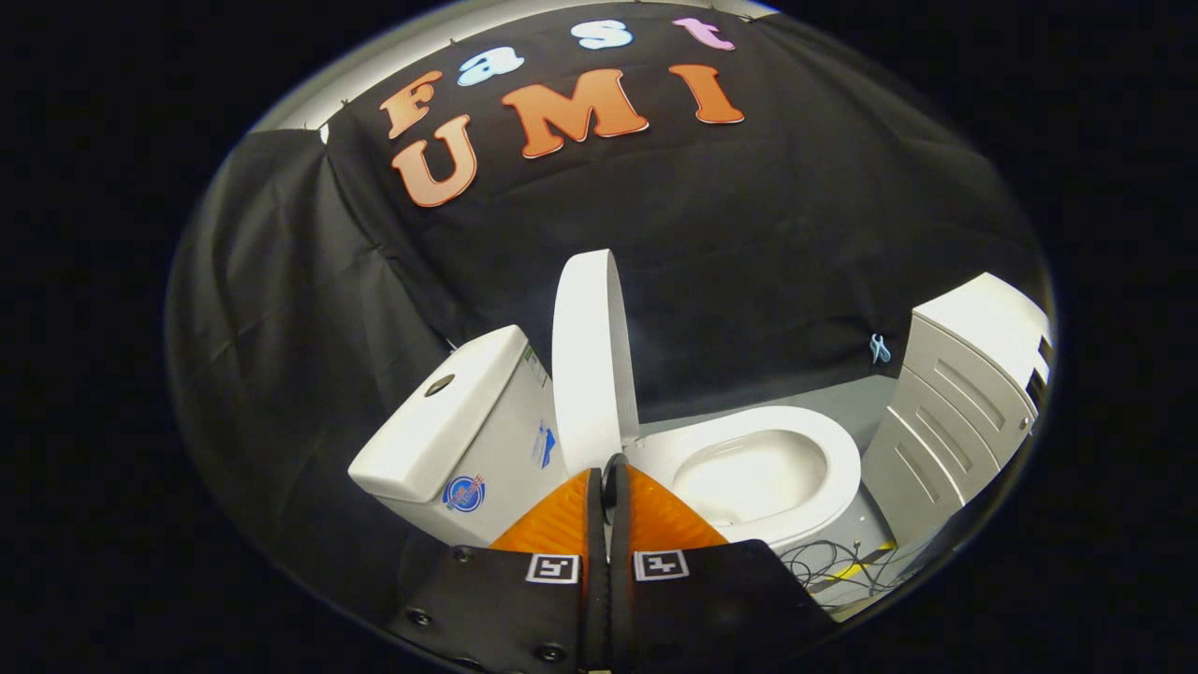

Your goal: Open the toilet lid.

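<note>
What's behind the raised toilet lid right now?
The cistern stands just behind the upright lid. The hand-held gripper, fingers closed together, covers the lid's hinge, so it cannot be seen.

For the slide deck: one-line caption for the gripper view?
Closed gripper held before toilet with lid raised upright.

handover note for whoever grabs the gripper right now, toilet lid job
Gripper: fingers closed against each other, nothing between them, tips just short of the lower edge of the lid.
Lid: raised, standing about upright beside the cistern, seen nearly edge-on.
Seat and bowl: uncovered, seat ring down, bowl open to view.
Around: white cabinet beyond the bowl, loose cables on the floor beside the toilet's base.
Done: the lid looks fully opened.
Left: probably just draw the gripper back; I cannot tell whether the lid leans on the cistern, so check it stays up.
</note>
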